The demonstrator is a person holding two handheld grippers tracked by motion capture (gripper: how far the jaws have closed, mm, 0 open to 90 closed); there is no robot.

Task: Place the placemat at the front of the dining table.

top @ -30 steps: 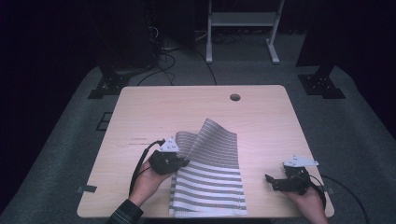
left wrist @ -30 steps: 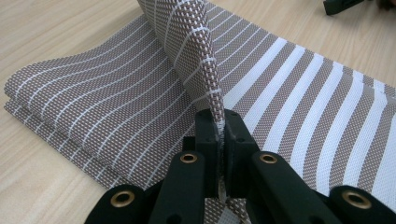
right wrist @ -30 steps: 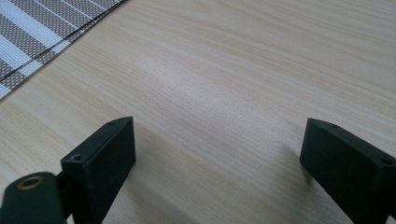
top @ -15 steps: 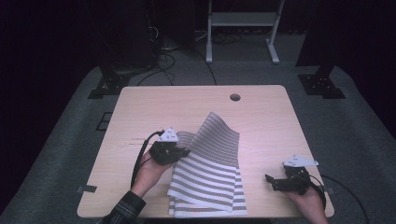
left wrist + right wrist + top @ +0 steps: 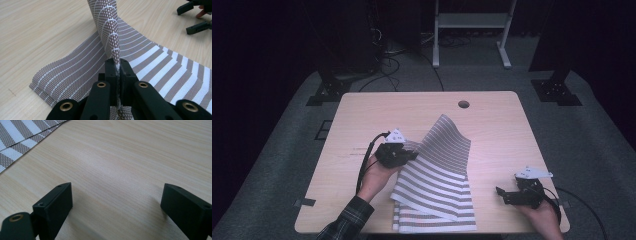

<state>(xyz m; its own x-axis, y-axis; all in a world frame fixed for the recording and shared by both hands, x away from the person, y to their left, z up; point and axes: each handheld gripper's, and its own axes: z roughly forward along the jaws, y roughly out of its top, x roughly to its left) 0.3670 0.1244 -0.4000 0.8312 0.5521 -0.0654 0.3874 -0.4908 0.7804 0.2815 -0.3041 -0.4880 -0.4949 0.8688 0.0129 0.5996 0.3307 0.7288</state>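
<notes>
Cloth edge pinched tight between the jaws of the left gripper (image 5: 117,68), the striped placemat (image 5: 439,170) rising from them as a curved flap while the rest lies flat toward the table's near edge (long side running away from the person). Right gripper (image 5: 504,192) rests well to the mat's right, jaws spread and empty, on the pale wood table (image 5: 377,112); dark floor and stands sit beyond.

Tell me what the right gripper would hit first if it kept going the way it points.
Probably the striped cloth. The right gripper points left over bare table with jaws open, and the cloth's edge lies next in that line.
</notes>
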